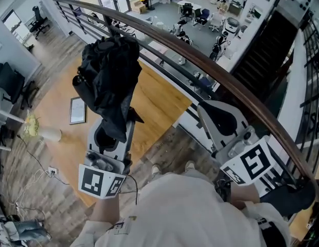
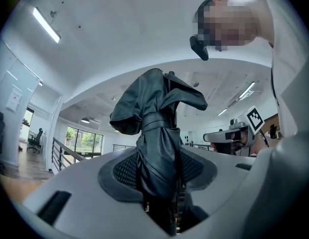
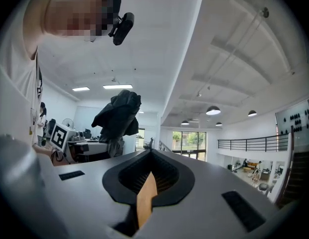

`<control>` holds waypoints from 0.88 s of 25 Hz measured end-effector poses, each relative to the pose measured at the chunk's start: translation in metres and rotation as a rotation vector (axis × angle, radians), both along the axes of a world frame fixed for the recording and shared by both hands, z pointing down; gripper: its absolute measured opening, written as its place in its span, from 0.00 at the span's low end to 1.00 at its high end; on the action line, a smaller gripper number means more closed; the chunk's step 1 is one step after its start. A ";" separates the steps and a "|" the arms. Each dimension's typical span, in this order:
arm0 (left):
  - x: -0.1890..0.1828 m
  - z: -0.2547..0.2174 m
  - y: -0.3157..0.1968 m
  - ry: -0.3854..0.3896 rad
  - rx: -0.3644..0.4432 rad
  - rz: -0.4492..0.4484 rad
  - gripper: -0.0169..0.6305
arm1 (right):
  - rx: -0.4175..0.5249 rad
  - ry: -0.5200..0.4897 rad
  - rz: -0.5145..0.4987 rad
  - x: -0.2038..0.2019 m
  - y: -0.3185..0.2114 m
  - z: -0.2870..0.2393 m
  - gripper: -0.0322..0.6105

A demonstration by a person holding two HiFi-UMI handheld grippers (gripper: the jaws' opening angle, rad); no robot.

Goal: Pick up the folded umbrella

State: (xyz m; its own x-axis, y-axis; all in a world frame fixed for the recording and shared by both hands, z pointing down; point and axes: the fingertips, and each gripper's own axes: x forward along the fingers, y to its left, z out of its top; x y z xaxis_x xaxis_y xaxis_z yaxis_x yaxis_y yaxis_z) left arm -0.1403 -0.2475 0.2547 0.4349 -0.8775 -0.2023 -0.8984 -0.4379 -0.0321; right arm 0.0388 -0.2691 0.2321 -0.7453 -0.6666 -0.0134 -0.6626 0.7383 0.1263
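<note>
Item: folded umbrella (image 1: pixel 109 81), black, upright at left, lower end clenched in the jaws of the left gripper (image 1: pixel 115 131); right gripper (image 1: pixel 221 118) at near right, jaws together on nothing. Hazard: the loose, top-heavy canopy may tilt and slip from the grip, falling over the railing (image 1: pixel 211 66) just beyond

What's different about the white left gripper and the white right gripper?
The left gripper is shut on a black folded fabric umbrella; the right gripper holds nothing. The left gripper's jaws are kept apart by the umbrella; the right gripper's jaws meet, leaving just a thin slit. The left gripper's view is filled by the umbrella; the right gripper's view looks out past its jaws. Both are white.
</note>
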 end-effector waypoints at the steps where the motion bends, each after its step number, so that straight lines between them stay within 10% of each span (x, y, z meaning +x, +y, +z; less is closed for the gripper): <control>1: 0.002 0.003 0.004 -0.006 0.006 0.003 0.34 | -0.004 -0.009 -0.001 -0.001 0.001 0.003 0.09; 22: 0.008 0.033 0.030 0.052 -0.116 0.054 0.35 | -0.046 0.054 -0.075 -0.025 0.019 0.033 0.09</control>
State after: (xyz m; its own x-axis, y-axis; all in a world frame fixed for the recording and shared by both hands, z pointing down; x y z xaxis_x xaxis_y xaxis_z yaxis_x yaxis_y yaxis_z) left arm -0.1326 -0.2175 0.2876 0.4732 -0.8721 -0.1242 -0.8728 -0.4833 0.0680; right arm 0.0141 -0.2502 0.2647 -0.7922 -0.6075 0.0573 -0.5980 0.7916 0.1253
